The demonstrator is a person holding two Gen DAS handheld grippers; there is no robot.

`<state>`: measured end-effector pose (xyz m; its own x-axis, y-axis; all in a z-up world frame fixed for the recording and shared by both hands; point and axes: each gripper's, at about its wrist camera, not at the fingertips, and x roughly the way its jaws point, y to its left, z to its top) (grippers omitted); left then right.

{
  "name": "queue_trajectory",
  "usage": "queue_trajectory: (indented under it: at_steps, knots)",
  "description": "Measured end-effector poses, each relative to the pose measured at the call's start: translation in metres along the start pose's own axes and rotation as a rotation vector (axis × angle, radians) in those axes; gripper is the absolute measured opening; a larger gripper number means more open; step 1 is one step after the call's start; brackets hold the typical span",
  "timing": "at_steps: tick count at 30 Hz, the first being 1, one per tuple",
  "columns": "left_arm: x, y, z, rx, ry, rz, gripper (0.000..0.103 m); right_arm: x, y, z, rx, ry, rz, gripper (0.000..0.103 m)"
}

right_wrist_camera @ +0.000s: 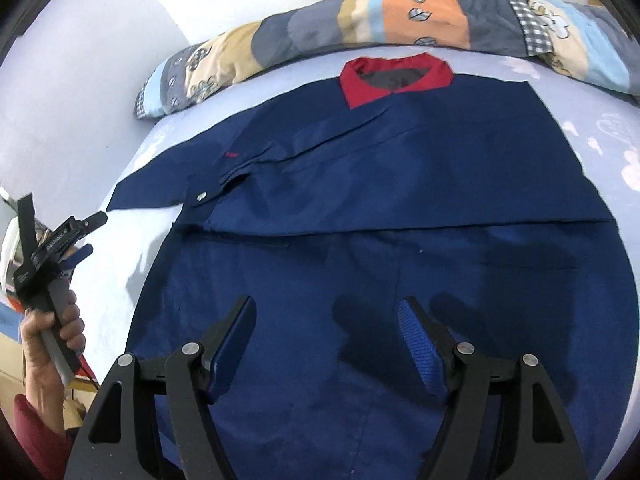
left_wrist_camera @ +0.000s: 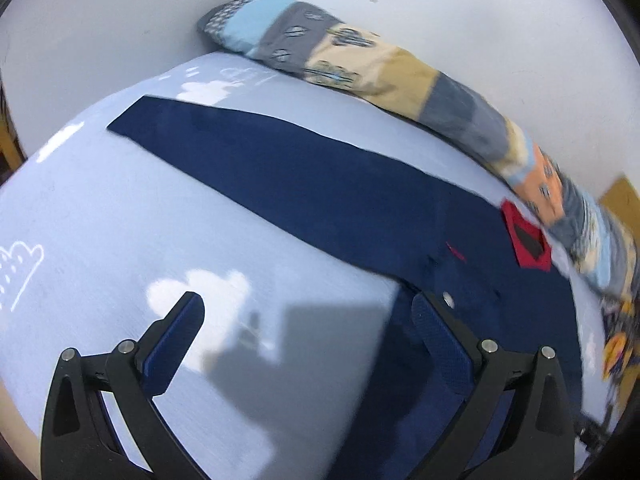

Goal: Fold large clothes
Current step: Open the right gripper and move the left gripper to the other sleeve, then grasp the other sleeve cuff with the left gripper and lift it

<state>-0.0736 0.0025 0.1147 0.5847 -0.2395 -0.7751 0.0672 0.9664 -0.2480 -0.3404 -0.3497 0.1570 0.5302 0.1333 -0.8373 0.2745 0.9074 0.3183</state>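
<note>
right wrist view: a navy shirt point(right_wrist_camera: 380, 200) with a red collar point(right_wrist_camera: 396, 80) lies flat on the pale blue bed point(right_wrist_camera: 120, 280), collar toward the patchwork pillow point(right_wrist_camera: 360, 20), one sleeve point(right_wrist_camera: 160, 188) stretched sideways. both the right gripper point(right_wrist_camera: 328, 336) and left gripper point(left_wrist_camera: 308, 320) hang open and empty above the shirt. the thin, limp cloth looks light and slippery, best pinched at the sleeve cuff or hem.

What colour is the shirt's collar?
Red, on the navy shirt; the collar shows best in the right wrist view.
</note>
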Motion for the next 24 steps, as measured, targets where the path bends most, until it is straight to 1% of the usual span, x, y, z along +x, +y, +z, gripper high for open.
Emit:
queue_trajectory:
  at_steps: [2, 6, 8, 12, 13, 15, 17, 18, 19, 20, 21, 24]
  knots:
    - [0.002, 0.028, 0.013, -0.068, 0.001, -0.026, 0.103, -0.004, -0.002, 0.001, 0.009, -0.016, 0.002, 0.076]
    - [0.007, 0.083, 0.036, -0.236, 0.002, -0.047, 0.103, -0.01, 0.003, 0.001, -0.011, -0.039, 0.013, 0.076]
    - [0.014, 0.111, 0.045, -0.314, 0.008, -0.053, 0.103, -0.009, 0.006, 0.001, -0.027, -0.036, 0.009, 0.076]
    - [0.032, 0.144, 0.059, -0.388, 0.028, -0.043, 0.103, -0.005, 0.007, 0.001, -0.037, -0.022, 0.012, 0.076]
    - [0.037, 0.15, 0.063, -0.403, 0.032, -0.038, 0.1, -0.004, 0.007, 0.0, -0.037, -0.019, 0.012, 0.076]
    - [0.052, 0.163, 0.071, -0.449, 0.044, -0.062, 0.095, -0.002, 0.008, 0.0, -0.043, -0.013, 0.01, 0.076]
    - [0.065, 0.172, 0.078, -0.494, 0.056, -0.092, 0.079, -0.001, 0.008, -0.001, -0.051, -0.011, 0.003, 0.076]
    - [0.073, 0.178, 0.083, -0.524, 0.064, -0.115, 0.076, 0.0, 0.009, -0.001, -0.054, -0.011, 0.003, 0.076]
    - [0.079, 0.183, 0.086, -0.546, 0.062, -0.122, 0.071, 0.001, 0.009, -0.001, -0.058, -0.005, 0.002, 0.076]
    - [0.086, 0.191, 0.091, -0.572, 0.052, -0.114, 0.068, 0.003, 0.009, -0.001, -0.06, -0.002, -0.003, 0.076]
    - [0.088, 0.195, 0.094, -0.585, 0.045, -0.114, 0.068, 0.004, 0.009, -0.001, -0.062, -0.001, -0.007, 0.076]
    - [0.105, 0.216, 0.105, -0.662, 0.029, -0.146, 0.067, 0.008, 0.008, -0.001, -0.066, 0.009, -0.011, 0.076]
